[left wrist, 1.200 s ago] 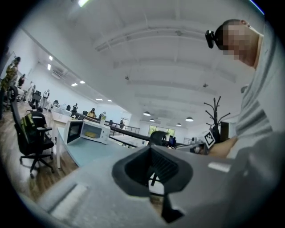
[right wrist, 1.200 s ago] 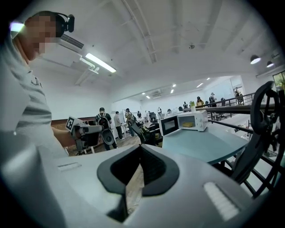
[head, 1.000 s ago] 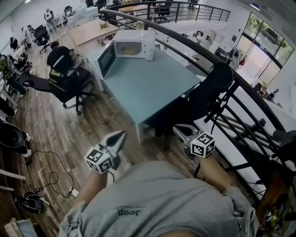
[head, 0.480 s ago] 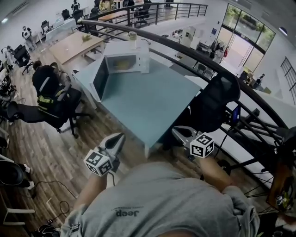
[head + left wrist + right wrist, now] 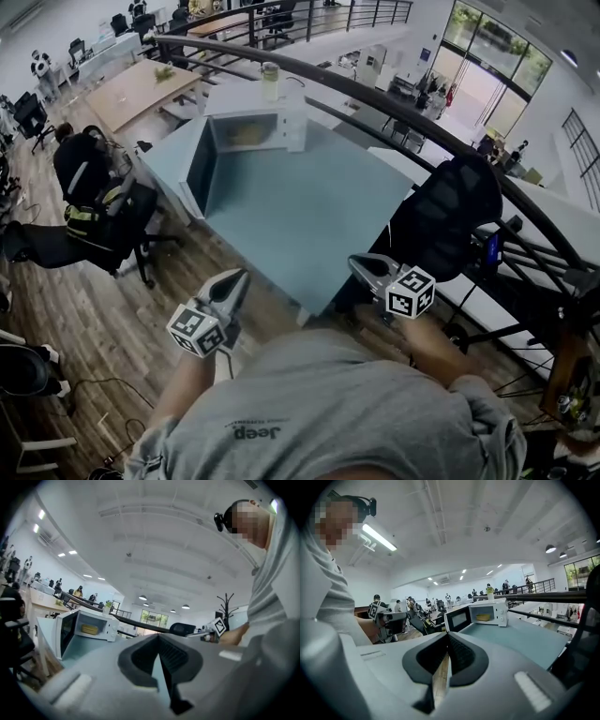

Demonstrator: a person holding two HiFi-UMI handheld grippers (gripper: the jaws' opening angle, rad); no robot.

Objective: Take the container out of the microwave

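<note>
A white microwave [image 5: 251, 120] stands at the far end of a teal table [image 5: 309, 211], its door [image 5: 200, 167] swung open to the left. Inside lies a yellow container [image 5: 246, 137], which also shows in the left gripper view [image 5: 89, 629] and the right gripper view [image 5: 483, 617]. My left gripper [image 5: 238, 279] and right gripper [image 5: 362, 266] are held in front of my body, short of the table's near edge and far from the microwave. Both are shut with nothing between the jaws [image 5: 158, 639] [image 5: 448, 637].
A bottle [image 5: 270, 81] stands on top of the microwave. A black office chair [image 5: 448, 220] sits at the table's right side, with a dark railing [image 5: 394, 103] behind it. A seated person [image 5: 80, 169] and more chairs are on the wooden floor to the left.
The view has come nearer to the table, so the table and microwave look larger. Both grippers stay shut in the same pose before my body.
</note>
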